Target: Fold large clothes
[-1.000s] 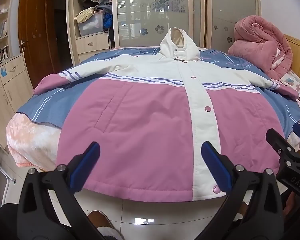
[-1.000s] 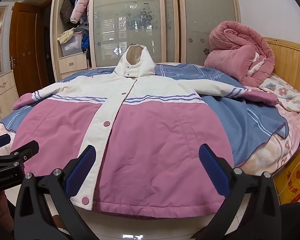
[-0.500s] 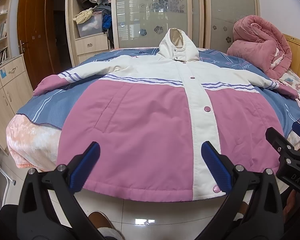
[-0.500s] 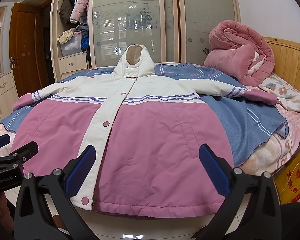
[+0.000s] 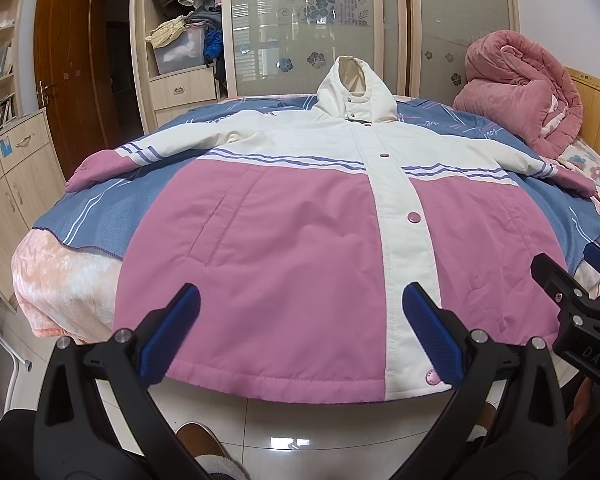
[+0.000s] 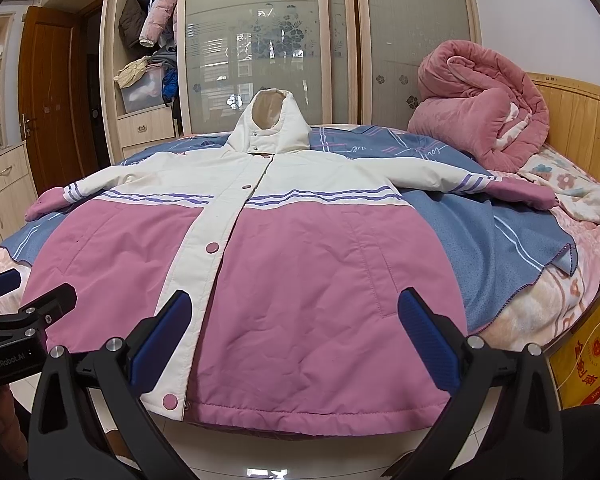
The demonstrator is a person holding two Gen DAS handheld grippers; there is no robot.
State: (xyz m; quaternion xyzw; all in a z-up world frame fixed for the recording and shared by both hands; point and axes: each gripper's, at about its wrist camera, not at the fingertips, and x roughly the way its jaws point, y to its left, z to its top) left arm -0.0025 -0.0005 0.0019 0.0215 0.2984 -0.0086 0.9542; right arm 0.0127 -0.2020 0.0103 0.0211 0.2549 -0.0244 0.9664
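Note:
A pink and white hooded jacket (image 5: 284, 248) (image 6: 300, 264) lies spread flat, front up and buttoned, on a bed; both sleeves stretch outward and the hem overhangs the near edge. My left gripper (image 5: 300, 334) hovers open just before the hem's left half, nothing between its blue pads. In the right wrist view my right gripper (image 6: 294, 334) stands open before the hem's right half, also holding nothing. Each gripper's black body appears at the edge of the other's view.
A blue striped blanket (image 5: 100, 216) covers the bed under the jacket. A rolled pink quilt (image 6: 484, 112) sits against the wooden headboard (image 6: 580, 128) at the right. Behind stands a wardrobe with glass doors (image 5: 308, 28). Tiled floor (image 5: 300, 440) and a person's slipper (image 5: 208, 456) lie below.
Both grippers have drifted slightly; the jacket sits a little higher and closer in each view. Neither gripper has changed its opening, and the jacket itself has not moved.

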